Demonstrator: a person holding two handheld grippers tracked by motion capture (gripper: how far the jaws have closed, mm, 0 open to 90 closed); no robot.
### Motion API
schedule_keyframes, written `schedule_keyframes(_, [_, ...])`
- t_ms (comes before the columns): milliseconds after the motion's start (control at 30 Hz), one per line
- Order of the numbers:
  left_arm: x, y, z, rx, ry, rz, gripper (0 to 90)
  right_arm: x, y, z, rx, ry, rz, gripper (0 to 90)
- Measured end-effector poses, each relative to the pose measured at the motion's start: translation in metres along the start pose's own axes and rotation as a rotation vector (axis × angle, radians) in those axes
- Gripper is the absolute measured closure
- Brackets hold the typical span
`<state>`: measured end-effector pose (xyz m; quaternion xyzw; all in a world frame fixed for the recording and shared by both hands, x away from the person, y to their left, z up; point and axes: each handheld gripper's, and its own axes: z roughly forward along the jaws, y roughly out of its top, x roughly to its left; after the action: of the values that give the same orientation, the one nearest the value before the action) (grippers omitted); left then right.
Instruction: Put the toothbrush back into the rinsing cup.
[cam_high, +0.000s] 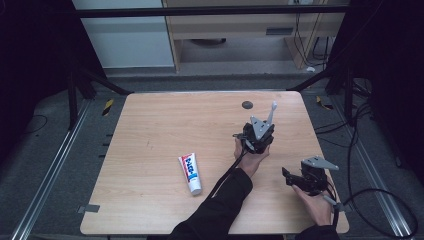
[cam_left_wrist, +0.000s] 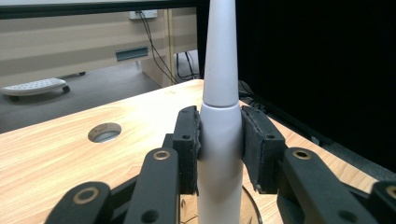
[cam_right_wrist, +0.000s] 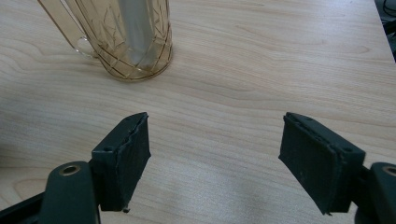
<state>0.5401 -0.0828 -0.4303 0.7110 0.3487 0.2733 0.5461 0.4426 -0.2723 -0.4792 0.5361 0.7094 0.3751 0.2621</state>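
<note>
A: Where is the toothbrush (cam_left_wrist: 220, 116)?
B: Clamped upright in the left hand-held gripper (cam_left_wrist: 220, 142), its base in the amber cup (cam_right_wrist: 122, 39) just below the jaws.
A: And the right hand-held gripper (cam_right_wrist: 215, 158)?
B: Jaws apart, empty, near the cup on the desk (cam_right_wrist: 261, 60). Keep the handle vertical; move slowly.

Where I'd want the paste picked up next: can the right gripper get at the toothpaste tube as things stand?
Probably not directly. The right gripper is open and free, but the left forearm lies across the table between it and the toothpaste tube, while the left gripper holds the electric toothbrush.
</note>
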Motion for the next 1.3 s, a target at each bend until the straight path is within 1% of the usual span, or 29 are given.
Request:
schedule_keyframes(400, [0.002, -0.007, 0.003, 0.004, -0.006, -0.021, 67.8, 0.000, 0.000, 0.000, 0.002, -0.002, -0.003, 24.0])
schedule_keyframes(500, [0.002, -0.008, 0.002, -0.005, -0.007, -0.026, 67.7, 0.000, 0.000, 0.000, 0.001, -0.001, -0.003, 24.0])
schedule_keyframes(867, [0.004, -0.010, 0.002, -0.014, -0.018, -0.018, 67.1, 0.000, 0.000, 0.000, 0.000, -0.003, -0.004, 24.0])
schedule_keyframes(1000, [0.004, -0.010, 0.002, -0.003, -0.022, -0.001, 66.4, 0.001, 0.000, 0.000, -0.001, -0.004, -0.004, 24.0])
schedule_keyframes(1133, [0.004, -0.011, 0.003, 0.017, -0.024, 0.003, 63.5, 0.001, 0.001, 0.000, -0.001, -0.002, -0.004, 24.0])
schedule_keyframes(1200, [0.003, -0.012, 0.003, 0.020, -0.022, 0.011, 63.2, 0.001, 0.001, 0.000, -0.002, -0.003, -0.008, 24.0])
schedule_keyframes(1300, [0.003, -0.012, 0.003, 0.019, -0.026, 0.012, 62.8, 0.001, 0.001, 0.000, -0.002, -0.004, -0.005, 24.0])
